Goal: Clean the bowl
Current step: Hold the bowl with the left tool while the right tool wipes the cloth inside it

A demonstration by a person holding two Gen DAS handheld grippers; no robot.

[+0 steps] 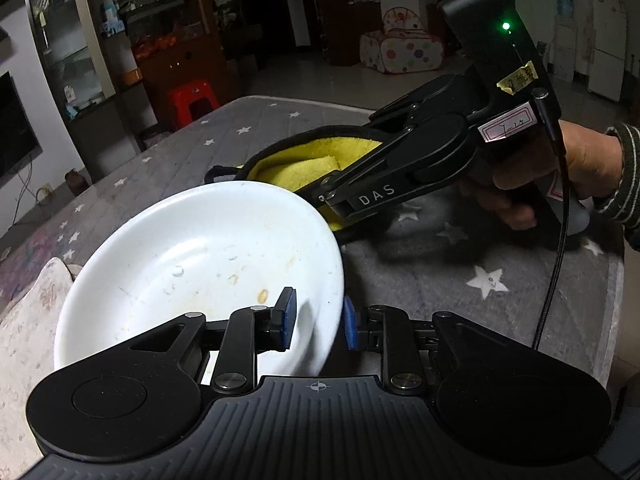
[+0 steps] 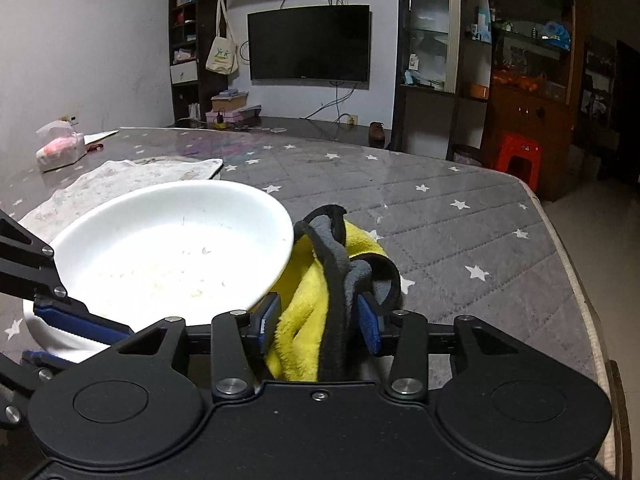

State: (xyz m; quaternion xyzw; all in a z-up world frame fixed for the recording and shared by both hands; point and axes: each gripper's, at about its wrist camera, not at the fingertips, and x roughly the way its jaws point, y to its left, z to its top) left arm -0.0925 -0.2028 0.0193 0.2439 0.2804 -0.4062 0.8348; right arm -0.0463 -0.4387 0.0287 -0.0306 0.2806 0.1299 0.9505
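A white bowl with brownish food smears sits tilted at the table's near side. My left gripper has the bowl's near rim between its blue pads, but the pads stand slightly apart and do not clamp it. A yellow cloth with a grey-black border lies bunched on the table against the bowl's right rim. My right gripper straddles the cloth with its pads apart, so the cloth sits loose between them. A hand holds that gripper's handle.
The table has a grey quilted cover with white stars. A pale patterned mat lies behind the bowl, with a tissue pack beyond it. A red stool stands past the far table edge.
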